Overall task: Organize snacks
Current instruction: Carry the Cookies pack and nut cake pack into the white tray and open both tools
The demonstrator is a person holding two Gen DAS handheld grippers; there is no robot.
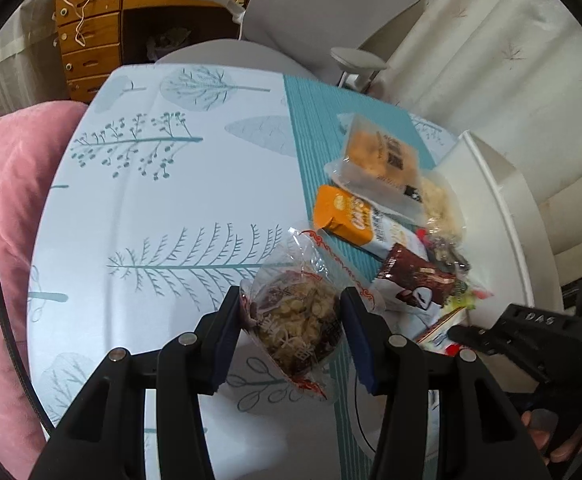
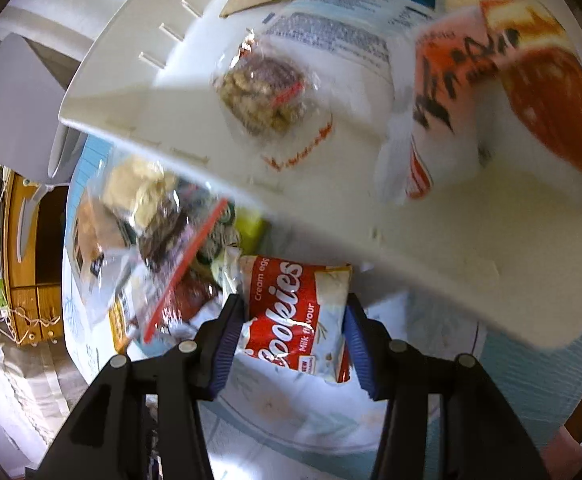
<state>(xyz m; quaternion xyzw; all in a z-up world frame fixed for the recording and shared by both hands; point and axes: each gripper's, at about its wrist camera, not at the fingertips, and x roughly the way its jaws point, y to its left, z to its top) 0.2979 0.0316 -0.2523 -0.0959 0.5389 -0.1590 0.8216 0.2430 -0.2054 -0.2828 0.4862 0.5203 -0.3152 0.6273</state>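
My left gripper point(image 1: 291, 310) is shut on a clear-wrapped nut cake packet point(image 1: 293, 318) held just above the tree-print table point(image 1: 151, 200). To its right lies a pile of snacks: an orange packet point(image 1: 345, 220), a tan cake packet point(image 1: 379, 156), a brown packet point(image 1: 415, 280). My right gripper point(image 2: 295, 320) is shut on a red and white Cookies packet point(image 2: 295, 316), beside the white tray point(image 2: 431, 216). The right gripper also shows at the right edge of the left wrist view point(image 1: 463, 334). Inside the tray lie a similar nut cake packet point(image 2: 263, 92) and an orange-red packet point(image 2: 503, 92).
The white tray point(image 1: 503, 200) stands at the table's right end. A grey chair point(image 1: 331, 12) and a wooden drawer unit point(image 1: 91, 32) stand behind the table. A pink cushion point(image 1: 7, 220) is at the left. More loose snack packets point(image 2: 159, 216) lie left of the tray.
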